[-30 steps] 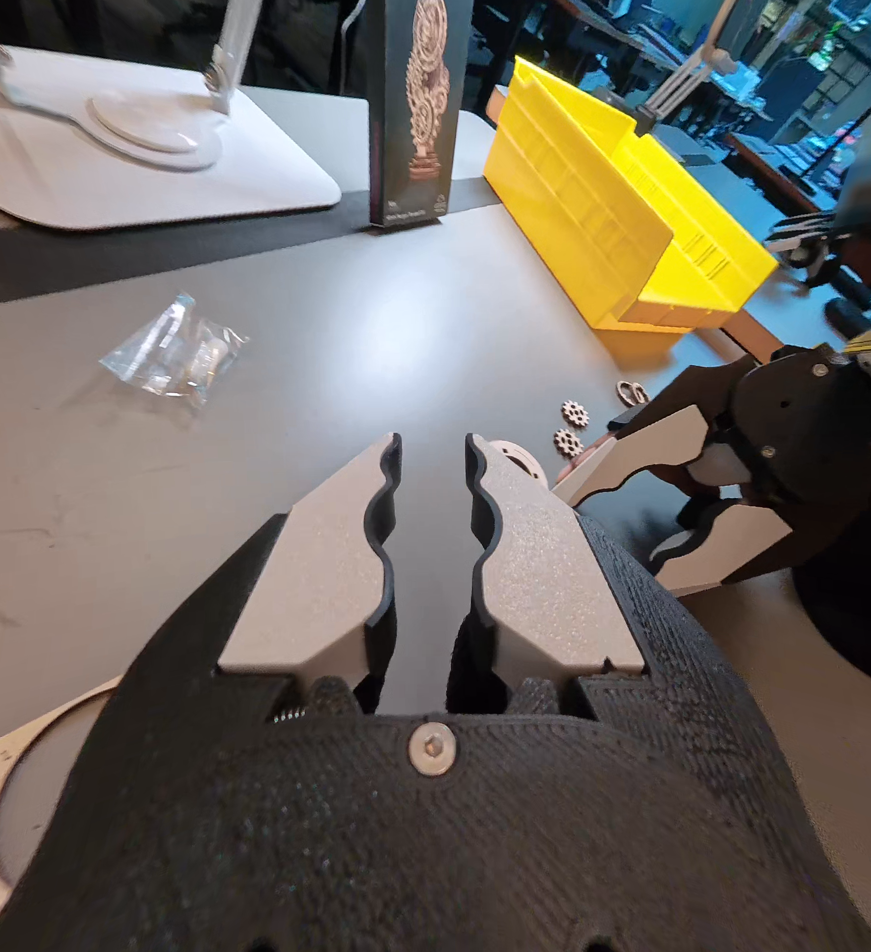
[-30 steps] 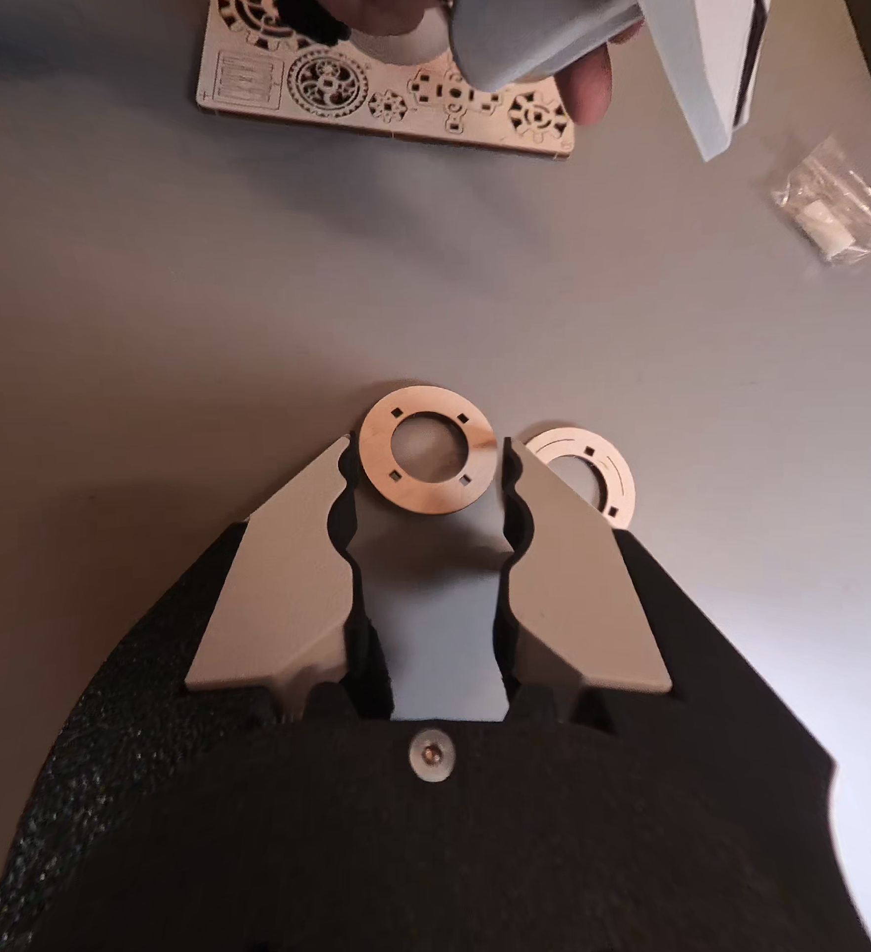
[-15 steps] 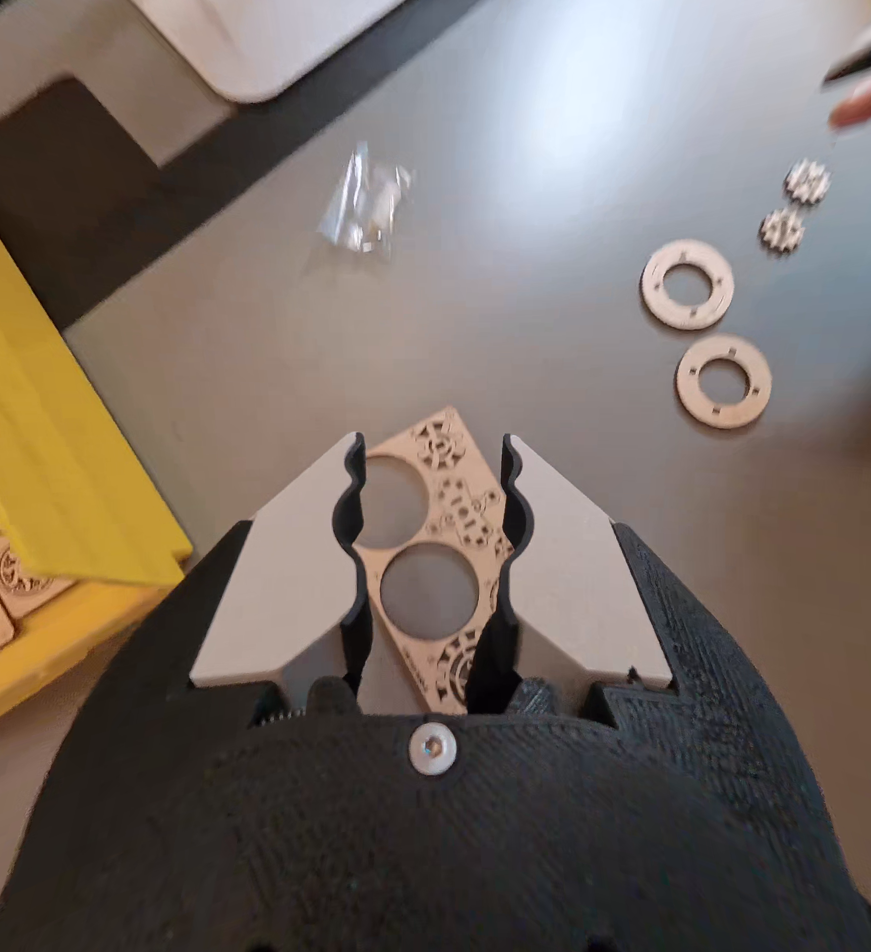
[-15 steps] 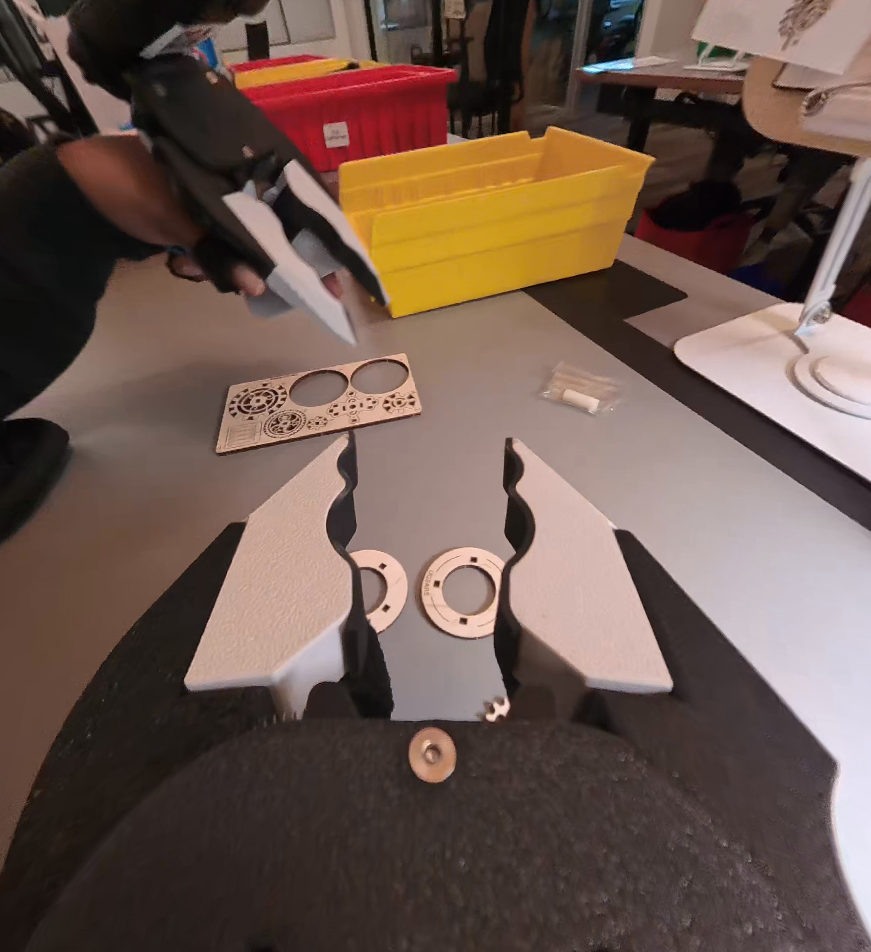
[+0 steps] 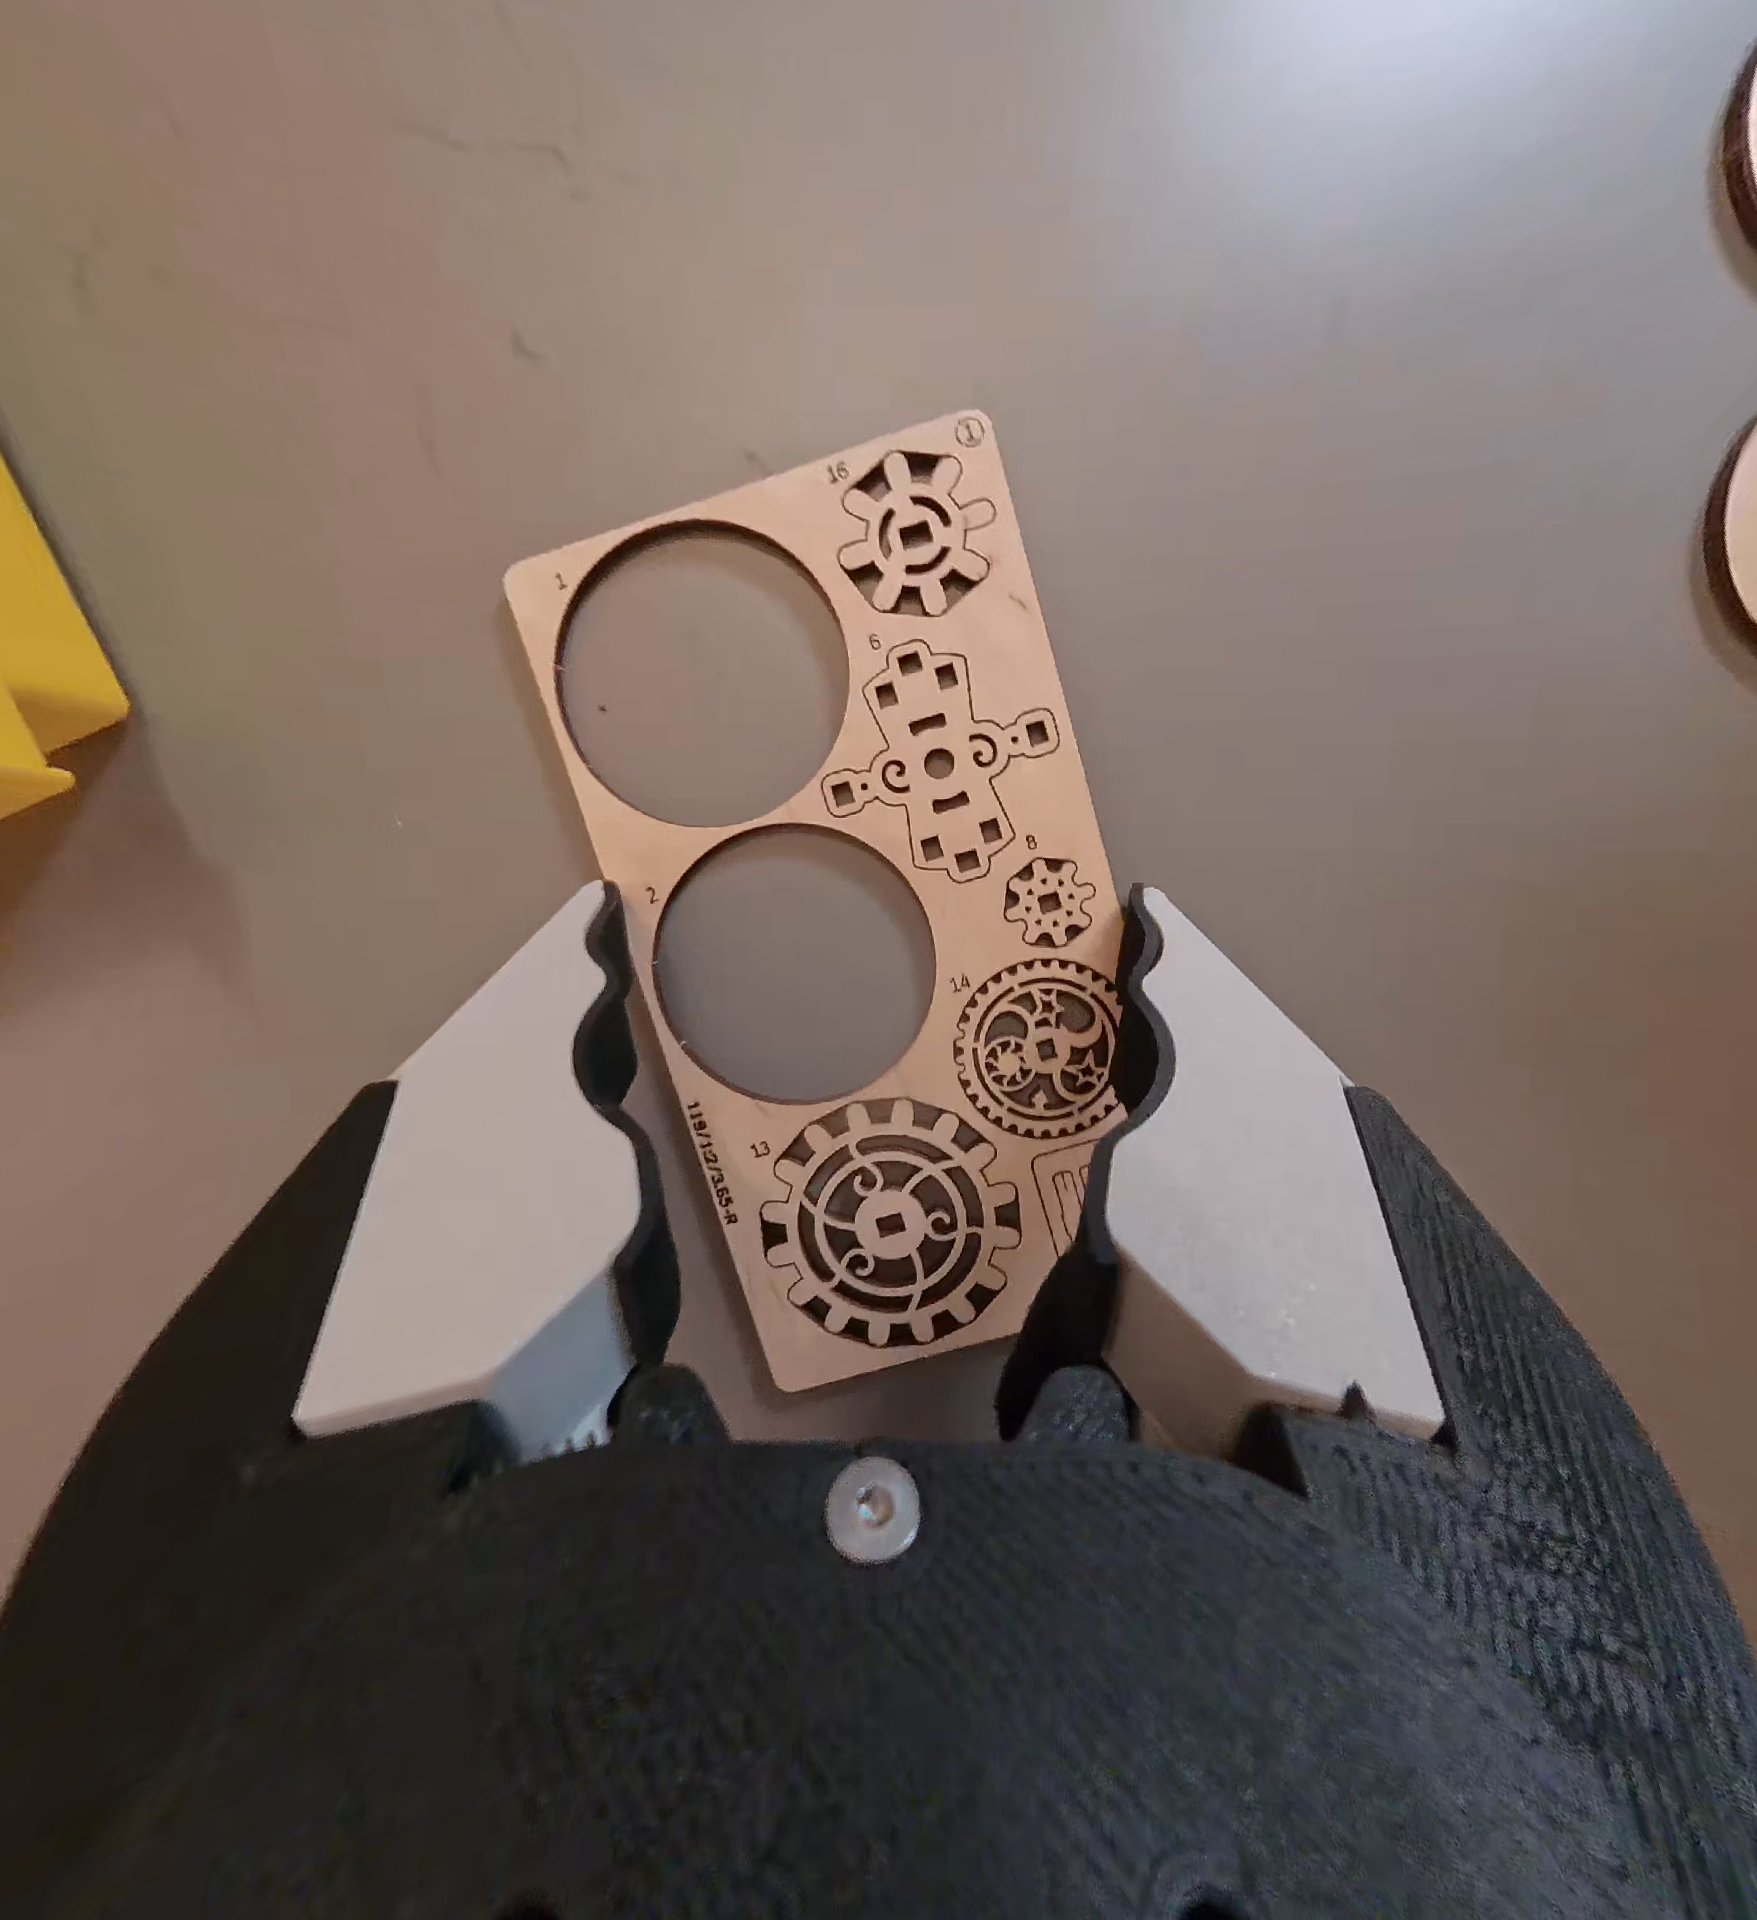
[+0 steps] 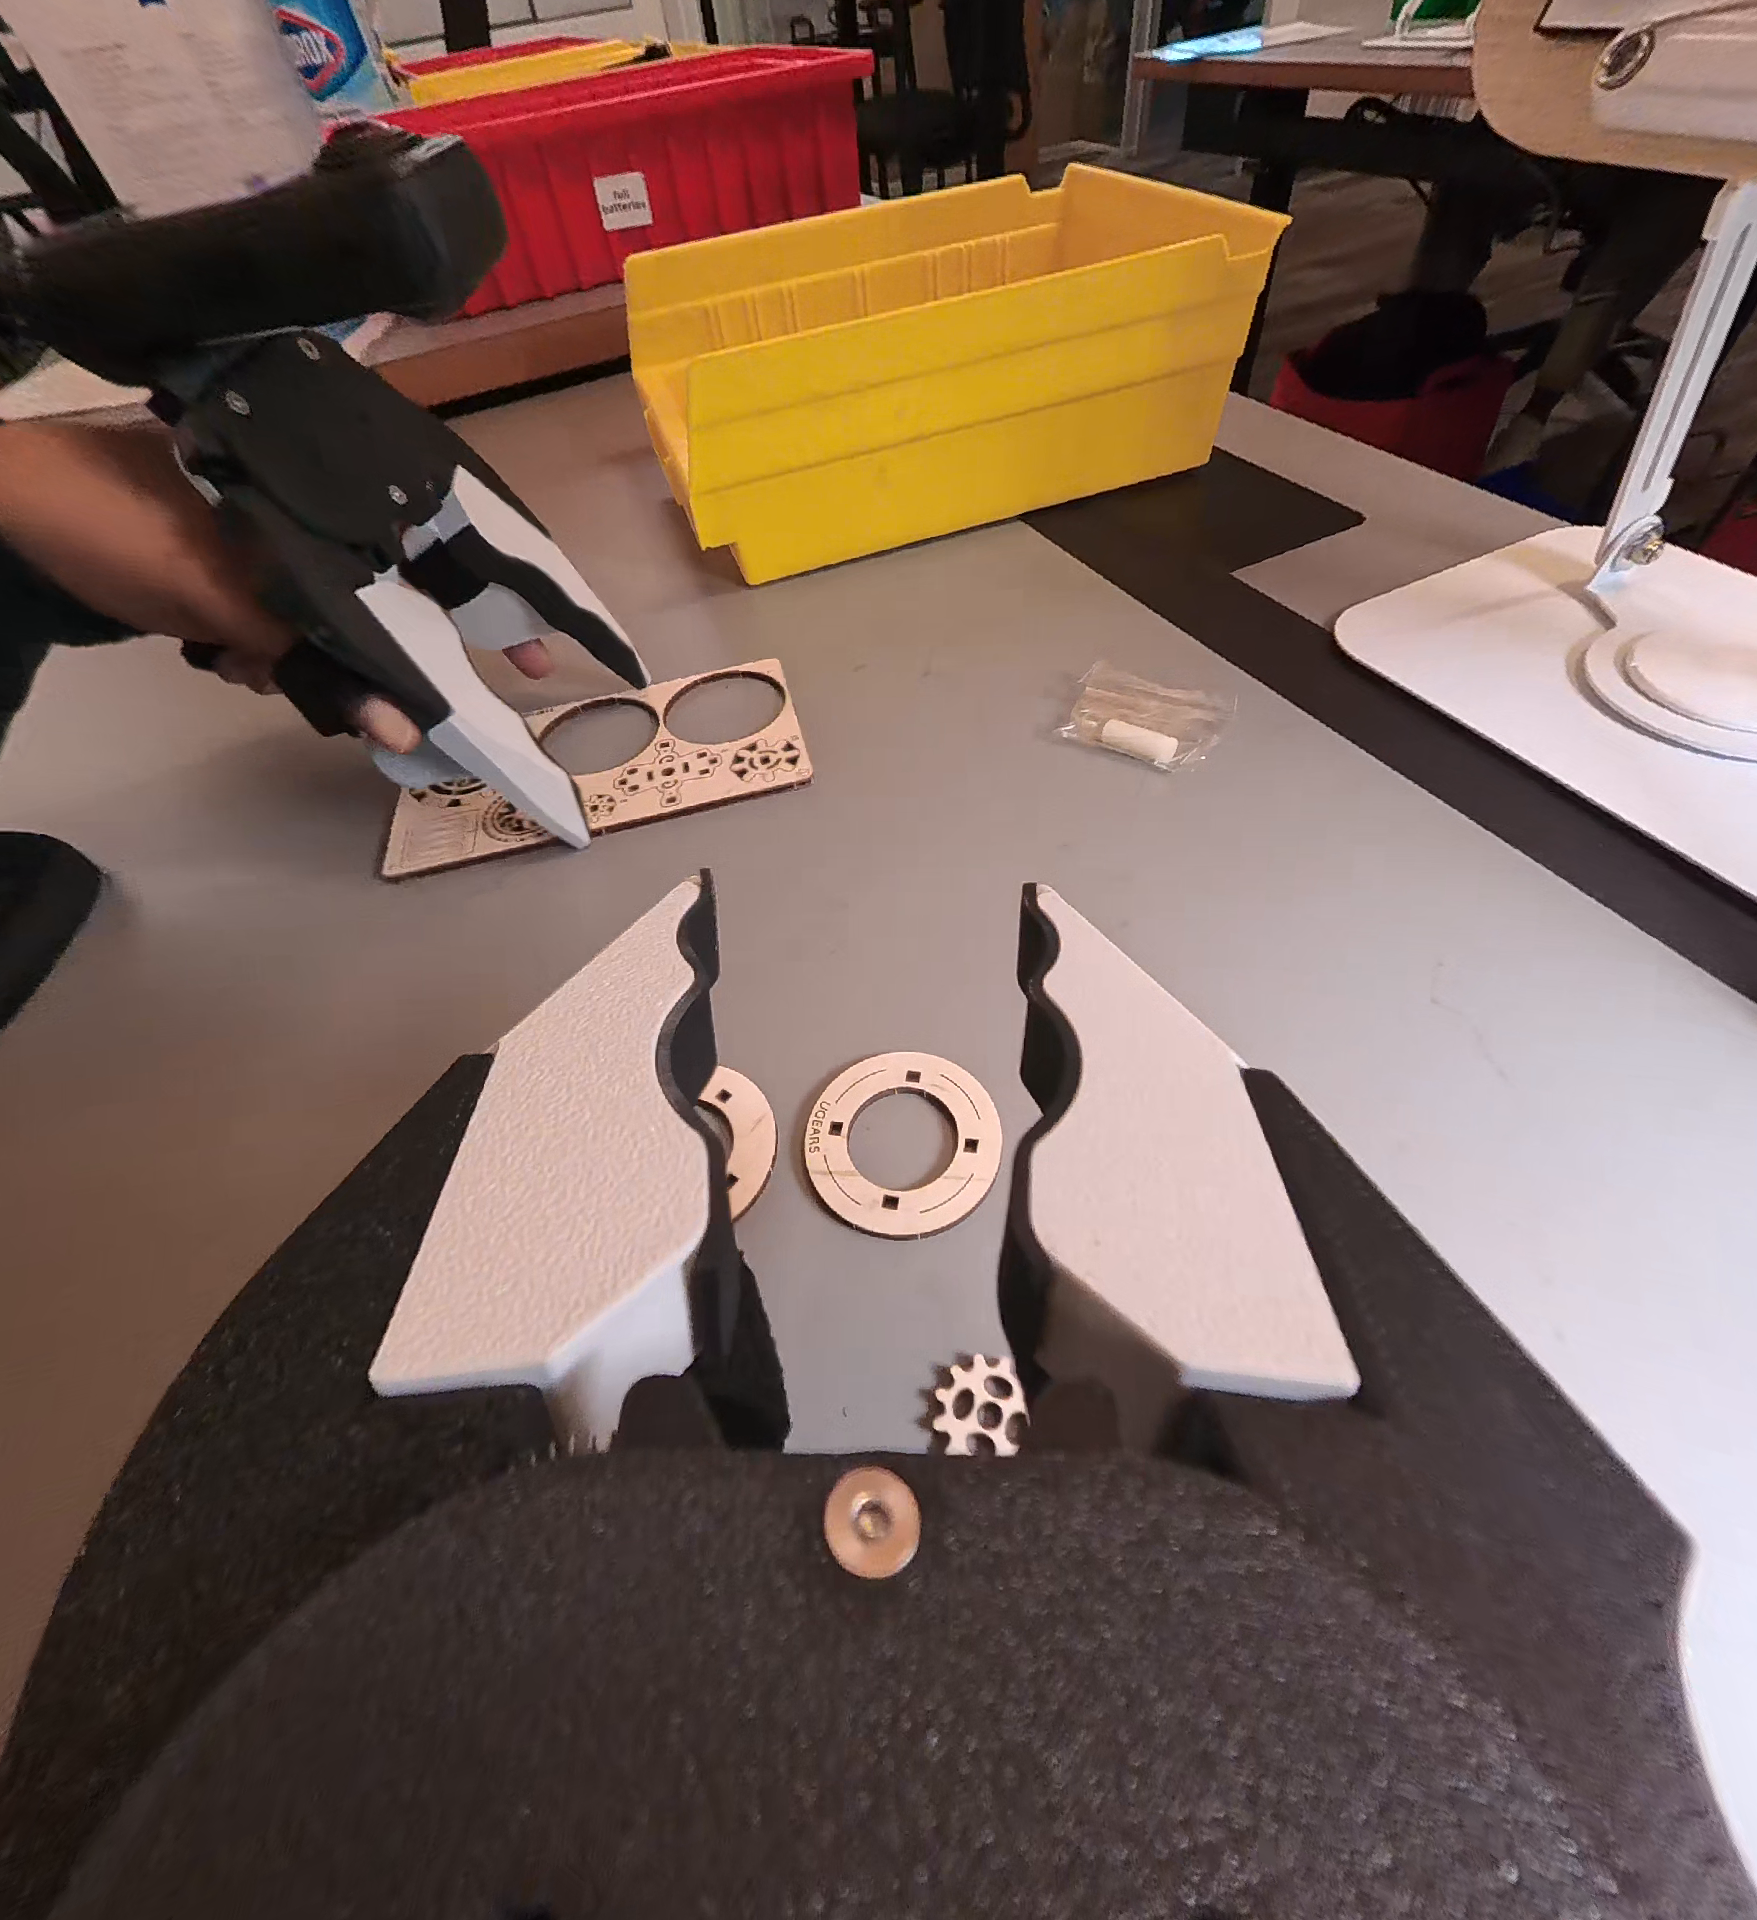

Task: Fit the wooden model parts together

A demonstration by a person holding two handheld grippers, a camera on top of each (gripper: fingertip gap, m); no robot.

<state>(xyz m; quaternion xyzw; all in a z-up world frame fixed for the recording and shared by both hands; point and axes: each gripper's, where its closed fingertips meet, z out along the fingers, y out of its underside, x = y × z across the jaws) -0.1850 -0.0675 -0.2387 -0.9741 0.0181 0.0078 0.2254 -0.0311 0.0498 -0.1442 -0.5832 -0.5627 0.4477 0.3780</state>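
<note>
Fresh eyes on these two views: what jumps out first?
The flat laser-cut wooden parts sheet with two round cut-outs and uncut gears lies on the grey table, between the fingers of the open left gripper. Behind it, the bright yellow plastic bin dominates the right wrist view. Nearer, a loose wooden ring and a small wooden gear lie between the fingers of the open right gripper.

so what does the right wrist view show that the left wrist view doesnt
Only the right wrist view shows the right tool, open, a small gear, the plastic bag, the red bin and the white stand.

Only the left wrist view shows the sheet's uncut gears close up.

Both show the wooden sheet, the left tool, open astride the sheet, two rings, and the yellow bin.
</note>
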